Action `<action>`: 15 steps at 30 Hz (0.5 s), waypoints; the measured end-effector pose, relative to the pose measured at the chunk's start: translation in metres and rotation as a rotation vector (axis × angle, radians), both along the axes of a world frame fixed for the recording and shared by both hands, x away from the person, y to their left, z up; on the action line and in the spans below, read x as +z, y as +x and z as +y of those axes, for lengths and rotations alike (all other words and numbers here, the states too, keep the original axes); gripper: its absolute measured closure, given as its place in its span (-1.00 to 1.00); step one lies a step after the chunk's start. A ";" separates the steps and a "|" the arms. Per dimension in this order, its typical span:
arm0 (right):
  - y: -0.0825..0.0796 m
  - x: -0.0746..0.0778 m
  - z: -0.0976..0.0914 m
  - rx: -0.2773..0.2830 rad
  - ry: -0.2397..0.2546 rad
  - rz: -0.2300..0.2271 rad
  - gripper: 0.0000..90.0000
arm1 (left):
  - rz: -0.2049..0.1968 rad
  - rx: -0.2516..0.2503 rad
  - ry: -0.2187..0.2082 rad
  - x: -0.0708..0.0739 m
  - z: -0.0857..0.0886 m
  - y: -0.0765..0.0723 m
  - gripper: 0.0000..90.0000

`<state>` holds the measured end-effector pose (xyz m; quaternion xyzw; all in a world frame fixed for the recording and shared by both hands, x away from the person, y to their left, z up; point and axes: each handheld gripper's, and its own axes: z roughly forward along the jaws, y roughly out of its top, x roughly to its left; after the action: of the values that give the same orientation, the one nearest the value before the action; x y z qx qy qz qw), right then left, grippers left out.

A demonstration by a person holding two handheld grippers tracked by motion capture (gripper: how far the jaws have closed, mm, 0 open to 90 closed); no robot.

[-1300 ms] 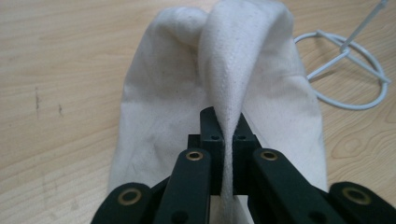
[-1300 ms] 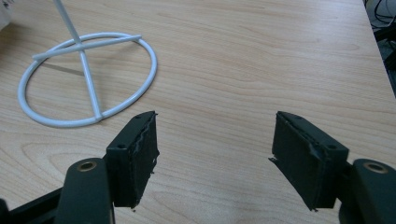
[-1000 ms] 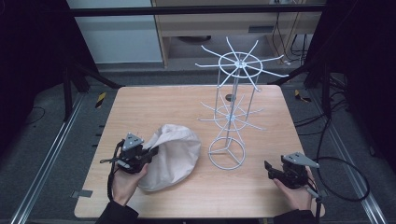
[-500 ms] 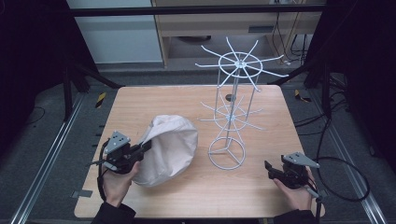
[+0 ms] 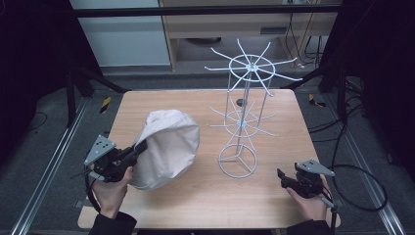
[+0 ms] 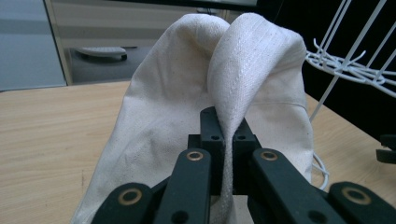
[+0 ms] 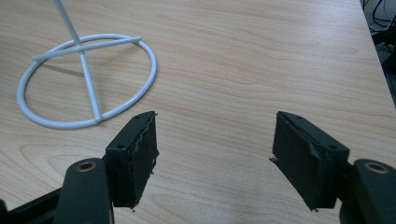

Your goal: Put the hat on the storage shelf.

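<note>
A cream cloth hat point(image 5: 169, 147) hangs lifted over the left half of the wooden table point(image 5: 205, 205), its lower edge near the tabletop. My left gripper point(image 5: 139, 148) is shut on a fold of the hat's brim point(image 6: 229, 154), which runs up between the black jaws. A white wire rack point(image 5: 243, 112) with spoke arms stands right of the hat. Down at the table's front right corner, my right gripper point(image 5: 281, 177) rests low with its jaws wide open and nothing between them point(image 7: 215, 154). The rack's ring base point(image 7: 88, 84) lies ahead of it to the left.
The wire rack's upper spokes point(image 6: 350, 60) reach close to the hat's right side. A small dark disc point(image 5: 240, 102) lies on the table behind the rack. Black frame rails and cables run along the floor on both sides.
My left gripper has pulled back to the left and risen, lifting the hat from a flat heap into a tall hanging shape. The right gripper has stayed in place.
</note>
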<state>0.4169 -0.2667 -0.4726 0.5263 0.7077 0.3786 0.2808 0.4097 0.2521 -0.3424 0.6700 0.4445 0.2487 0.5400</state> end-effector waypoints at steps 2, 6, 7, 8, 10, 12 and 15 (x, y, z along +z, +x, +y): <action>0.000 0.000 0.000 -0.001 0.002 0.000 -0.31 | -0.018 0.012 -0.016 0.004 0.004 -0.002 0.96; 0.000 0.000 0.000 -0.003 0.002 0.001 -0.32 | -0.035 0.023 -0.035 0.008 0.008 -0.005 0.96; 0.000 0.000 0.000 -0.002 0.001 -0.001 -0.31 | -0.045 0.026 -0.047 0.011 0.011 -0.007 0.96; 0.000 0.000 0.000 -0.002 0.001 -0.002 -0.31 | -0.051 0.027 -0.051 0.012 0.012 -0.008 0.96; 0.000 0.000 0.000 -0.002 0.001 -0.001 -0.31 | -0.065 0.029 -0.057 0.015 0.013 -0.009 0.96; 0.000 0.000 0.001 -0.002 0.003 0.003 -0.31 | -0.072 0.029 -0.062 0.017 0.014 -0.010 0.96; 0.000 0.000 0.000 -0.001 0.002 -0.001 -0.31 | -0.095 0.032 -0.084 0.023 0.016 -0.012 0.96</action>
<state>0.4170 -0.2670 -0.4729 0.5266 0.7070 0.3794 0.2809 0.3979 0.2682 -0.3197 0.6270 0.4390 0.2699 0.5842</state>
